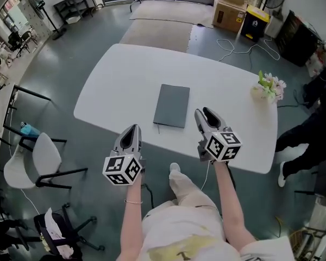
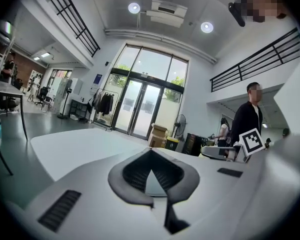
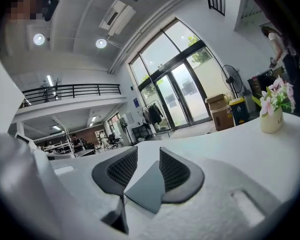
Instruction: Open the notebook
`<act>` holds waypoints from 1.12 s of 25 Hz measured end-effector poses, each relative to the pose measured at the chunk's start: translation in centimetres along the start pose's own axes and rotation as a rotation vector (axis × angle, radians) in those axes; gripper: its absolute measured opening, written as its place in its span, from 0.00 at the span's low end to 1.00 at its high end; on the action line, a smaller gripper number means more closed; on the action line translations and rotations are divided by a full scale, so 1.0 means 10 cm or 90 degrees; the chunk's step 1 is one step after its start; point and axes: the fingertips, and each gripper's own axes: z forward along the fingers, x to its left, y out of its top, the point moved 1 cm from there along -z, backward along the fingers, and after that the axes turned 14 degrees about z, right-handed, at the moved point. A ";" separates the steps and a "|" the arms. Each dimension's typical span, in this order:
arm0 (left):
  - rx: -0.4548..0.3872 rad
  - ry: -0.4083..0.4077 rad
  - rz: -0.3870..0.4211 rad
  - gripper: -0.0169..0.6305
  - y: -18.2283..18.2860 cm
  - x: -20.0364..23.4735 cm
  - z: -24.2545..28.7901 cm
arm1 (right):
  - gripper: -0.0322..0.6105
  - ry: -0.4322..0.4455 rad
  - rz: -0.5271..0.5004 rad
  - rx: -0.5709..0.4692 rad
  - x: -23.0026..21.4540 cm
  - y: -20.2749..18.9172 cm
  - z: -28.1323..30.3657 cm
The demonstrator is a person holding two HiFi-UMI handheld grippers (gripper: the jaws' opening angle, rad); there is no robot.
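A closed dark grey notebook [image 1: 172, 106] lies flat in the middle of the white table [image 1: 119, 75]. My left gripper [image 1: 132, 130] hovers over the table's near edge, just left of the notebook's near corner, its jaws shut on nothing. My right gripper [image 1: 205, 115] sits close to the notebook's near right side with its fingers apart and nothing between them. In the right gripper view the notebook [image 3: 147, 186] shows through the gap of the open right gripper [image 3: 148, 156]. The left gripper [image 2: 150, 154] in its own view has its fingertips meeting.
A small vase of flowers [image 1: 269, 87] stands near the table's right edge, also visible as the vase [image 3: 274, 106] in the right gripper view. A white chair [image 1: 38, 159] is on the floor at left. A person [image 1: 309, 135] stands at right. Cardboard boxes [image 1: 230, 7] lie beyond the table.
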 end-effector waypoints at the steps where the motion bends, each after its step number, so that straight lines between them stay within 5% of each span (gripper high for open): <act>1: 0.006 -0.001 -0.004 0.03 -0.02 0.03 0.09 | 0.24 -0.002 0.005 0.005 -0.05 0.00 0.08; 28: 0.208 -0.061 -0.090 0.03 -0.88 0.25 1.31 | 0.24 -0.105 0.155 0.234 -1.04 -0.73 1.18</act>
